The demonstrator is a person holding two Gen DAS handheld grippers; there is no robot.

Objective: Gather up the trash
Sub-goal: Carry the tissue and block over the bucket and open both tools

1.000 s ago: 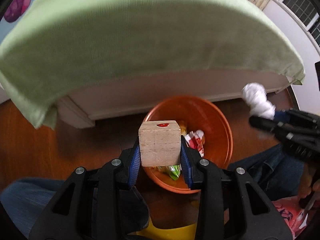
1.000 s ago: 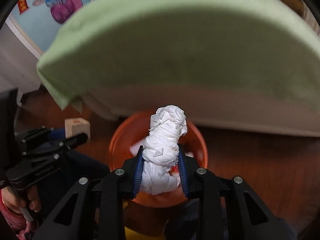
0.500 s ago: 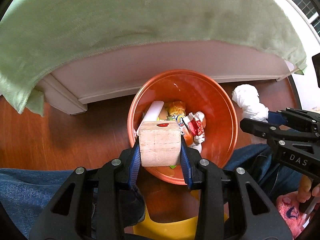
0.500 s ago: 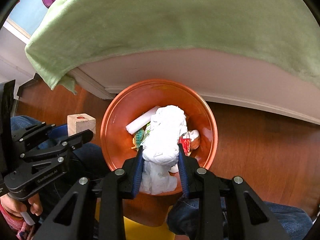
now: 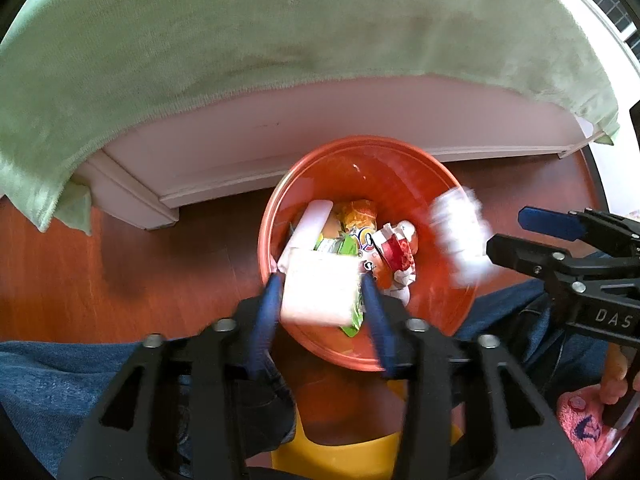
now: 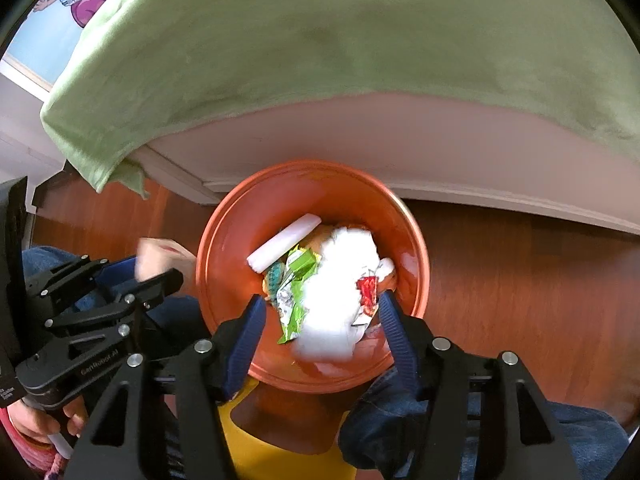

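An orange bin (image 5: 362, 151) stands on the floor below both grippers, holding wrappers and a white stick (image 5: 310, 222). My left gripper (image 5: 320, 282) points down over its near side with its jaws opening. The wooden block (image 5: 320, 294) is a blur between its fingers, free of the pads. My right gripper (image 6: 320, 300) also hangs over the bin (image 6: 312, 169), jaws opening wide. The crumpled white tissue (image 6: 334, 304) is a blur between them, touching neither pad. Each view shows the other gripper off to one side: the right gripper (image 5: 532, 228) and the left gripper (image 6: 132, 276).
A bed with a green blanket (image 5: 280, 40) and a white frame (image 5: 320, 132) stands just behind the bin. Wooden floor (image 5: 120, 260) lies around it. A person's jeans-clad legs (image 5: 60, 380) flank the bin, and a yellow object (image 5: 340, 456) lies below it.
Both grippers came down over the bin and then spread their jaws. The block and the tissue, gripped firmly before, now sit loose and blurred between the fingers.
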